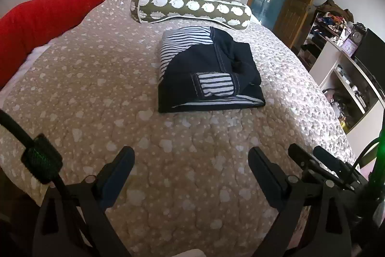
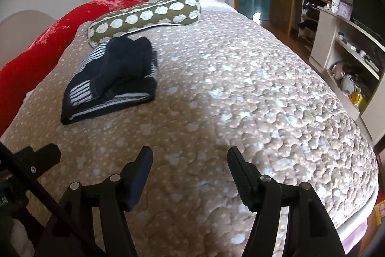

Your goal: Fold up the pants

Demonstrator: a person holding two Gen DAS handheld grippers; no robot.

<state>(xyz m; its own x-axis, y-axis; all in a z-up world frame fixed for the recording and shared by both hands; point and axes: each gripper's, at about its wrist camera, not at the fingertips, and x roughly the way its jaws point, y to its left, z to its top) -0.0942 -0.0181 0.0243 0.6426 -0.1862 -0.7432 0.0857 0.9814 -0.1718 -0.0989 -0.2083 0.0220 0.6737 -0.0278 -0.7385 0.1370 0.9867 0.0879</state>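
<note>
The left gripper (image 1: 191,155) hangs low over the near part of the bed, pointing toward the headboard end, well apart from the garment. Its fingers (image 1: 120,168) are spread wide with nothing between them but the beige quilt (image 1: 84,93) with white spots below. The right gripper (image 2: 190,155) holds a similar pose beside it, aimed the same way over the quilt, its fingers (image 2: 142,170) likewise set wide apart and gripping nothing; in the left wrist view part of it shows at about four o'clock.

The pants (image 1: 209,74), dark navy with a navy-and-white striped lining and a striped pocket, lie folded into a compact, roughly square bundle on the quilt. In the left wrist view they sit at twelve o'clock from the gripper, in the middle of the bed; in the right wrist view they lie at ten o'clock. The top layer is slightly rumpled, with a dark bunched fold standing up on the far side.

Along the bed's left edge, at ten o'clock in the left view, runs a long red bolster cushion (image 1: 48,13). Just beyond the pants, at twelve o'clock, lies an olive bolster pillow (image 1: 192,7) with white round motifs, close to the bundle. At two o'clock stands a wooden door (image 1: 296,6), and at three o'clock a white shelf unit (image 1: 336,69) crowded with small things, with a clock (image 1: 357,36) on top. Nothing lies between either gripper and the pants.
</note>
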